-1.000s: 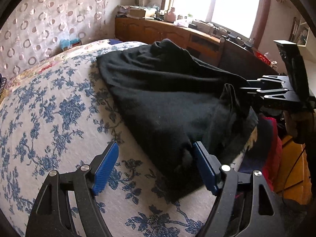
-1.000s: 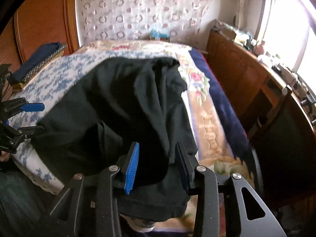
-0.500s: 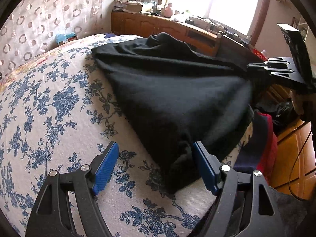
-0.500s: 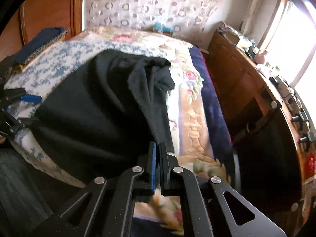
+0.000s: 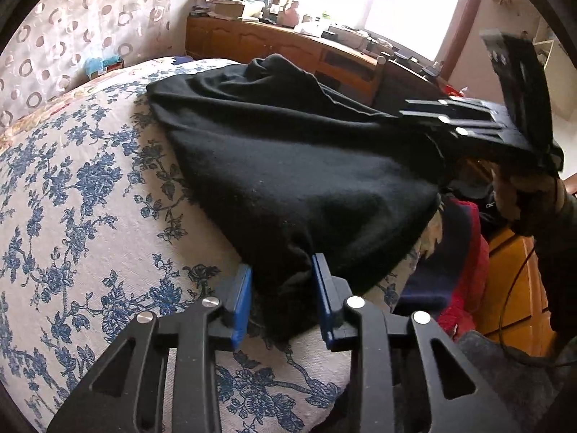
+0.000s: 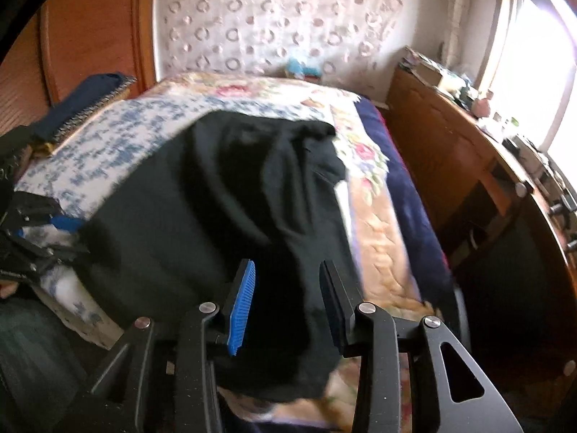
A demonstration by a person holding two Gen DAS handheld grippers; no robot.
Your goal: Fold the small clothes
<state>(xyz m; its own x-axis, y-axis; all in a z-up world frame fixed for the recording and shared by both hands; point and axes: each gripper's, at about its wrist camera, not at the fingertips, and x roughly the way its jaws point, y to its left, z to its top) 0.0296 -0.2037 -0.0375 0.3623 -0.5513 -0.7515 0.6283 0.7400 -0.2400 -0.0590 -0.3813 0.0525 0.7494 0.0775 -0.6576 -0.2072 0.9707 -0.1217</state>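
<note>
A black garment (image 5: 288,158) lies spread over the near end of the bed; it also shows in the right wrist view (image 6: 238,202). My left gripper (image 5: 282,299) has its blue pads (image 5: 242,299) on either side of the garment's near left corner, partly closed on the bunched cloth. My right gripper (image 6: 286,306) has its jaws apart around the garment's near right edge, and the cloth passes between the pads (image 6: 242,310). From the left wrist view the right gripper (image 5: 468,122) is at the garment's right end. The right wrist view is motion blurred.
The bed has a blue floral cover (image 5: 72,198) and a flowered quilt (image 6: 375,216) along its right side. A wooden dresser (image 6: 468,166) with clutter stands under the window. Red and dark clothes (image 5: 465,270) are piled beside the bed. A wooden headboard (image 6: 90,29) stands at left.
My left gripper has narrowed from wide open onto the garment's corner. My right gripper, shut half a second ago, now has its jaws apart. The garment has been pulled flatter.
</note>
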